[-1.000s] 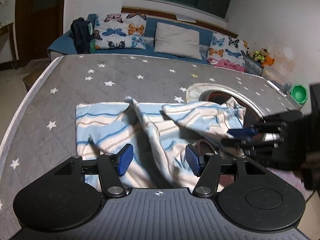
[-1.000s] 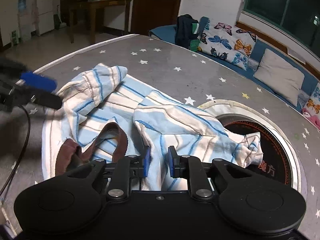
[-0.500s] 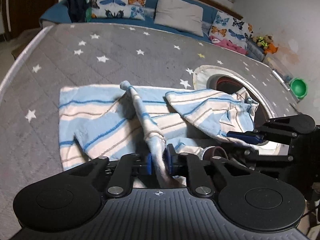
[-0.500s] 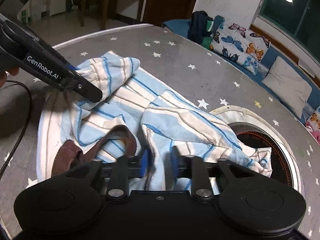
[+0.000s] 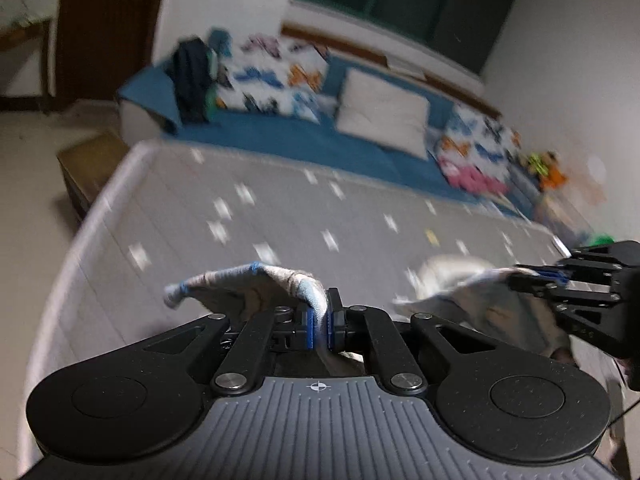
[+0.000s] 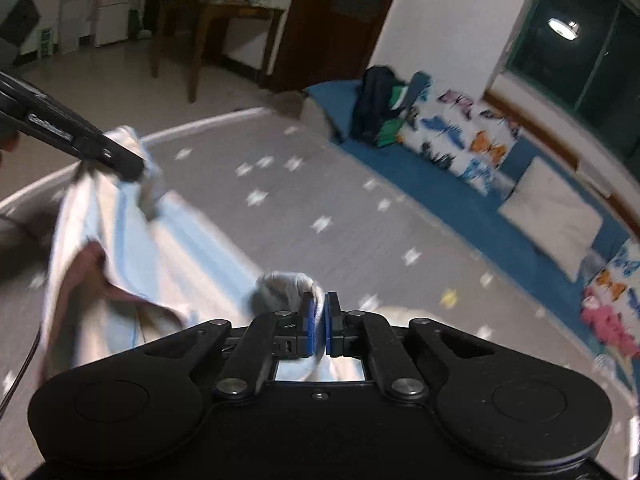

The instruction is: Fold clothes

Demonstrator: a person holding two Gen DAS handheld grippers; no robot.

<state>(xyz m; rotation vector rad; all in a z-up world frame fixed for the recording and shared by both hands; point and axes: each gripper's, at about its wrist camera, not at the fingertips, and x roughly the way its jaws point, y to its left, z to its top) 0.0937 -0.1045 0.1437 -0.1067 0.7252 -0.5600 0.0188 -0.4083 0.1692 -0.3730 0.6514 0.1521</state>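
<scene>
Blue-and-cream striped garment (image 6: pixel 132 264), brown-trimmed at the neck, is seen bunched and blurred, held up above the grey star-print mattress (image 5: pixel 280 216) between both tools. Left gripper (image 5: pixel 319 322) fingers are clamped on a fold of it, right gripper (image 6: pixel 319 326) fingers likewise; both are angled downward, side by side, garment stretched across
</scene>
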